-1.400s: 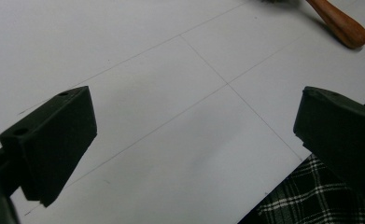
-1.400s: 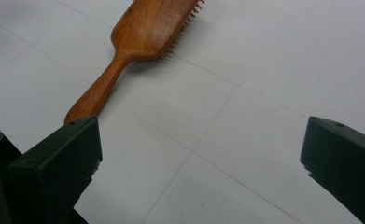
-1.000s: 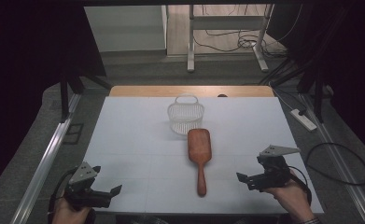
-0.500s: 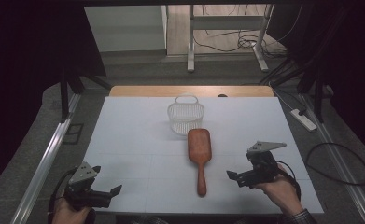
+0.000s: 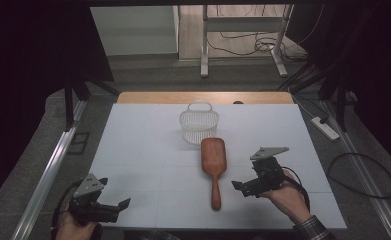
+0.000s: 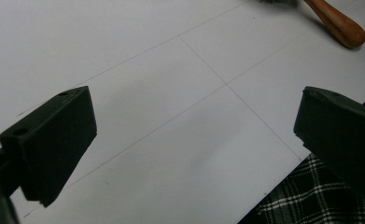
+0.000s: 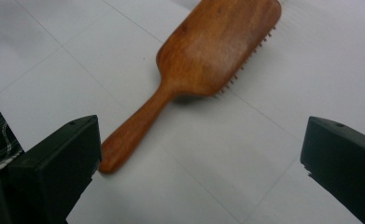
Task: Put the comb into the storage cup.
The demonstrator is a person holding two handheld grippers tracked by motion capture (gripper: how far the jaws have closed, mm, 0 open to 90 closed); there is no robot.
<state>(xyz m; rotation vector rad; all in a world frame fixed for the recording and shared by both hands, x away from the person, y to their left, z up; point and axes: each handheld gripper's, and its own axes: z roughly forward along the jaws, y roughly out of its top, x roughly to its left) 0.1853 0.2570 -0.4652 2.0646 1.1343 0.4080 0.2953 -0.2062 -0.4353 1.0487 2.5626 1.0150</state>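
Observation:
A wooden paddle hairbrush (image 5: pixel 213 160) lies bristles down on the white table (image 5: pixel 143 145), its handle toward the front edge. Behind its head stands a small white wire basket (image 5: pixel 198 123). My right gripper (image 5: pixel 239 187) hovers open just right of the brush handle, jaws pointing at it; in the right gripper view the brush (image 7: pixel 203 60) lies between and beyond the wide-apart jaws. My left gripper (image 5: pixel 119 205) rests open at the front left corner, nothing between its jaws. In the left gripper view the handle's tip (image 6: pixel 341 24) shows at the top right.
A wooden strip (image 5: pixel 203 97) edges the table's far side. Metal rails (image 5: pixel 48 170) run along the left. A power strip (image 5: pixel 325 127) and cables lie on the floor at the right. A plaid sleeve (image 6: pixel 311 196) shows by the table's front edge.
My right gripper has moved left, toward the brush handle. The left gripper, the brush and the basket have stayed put.

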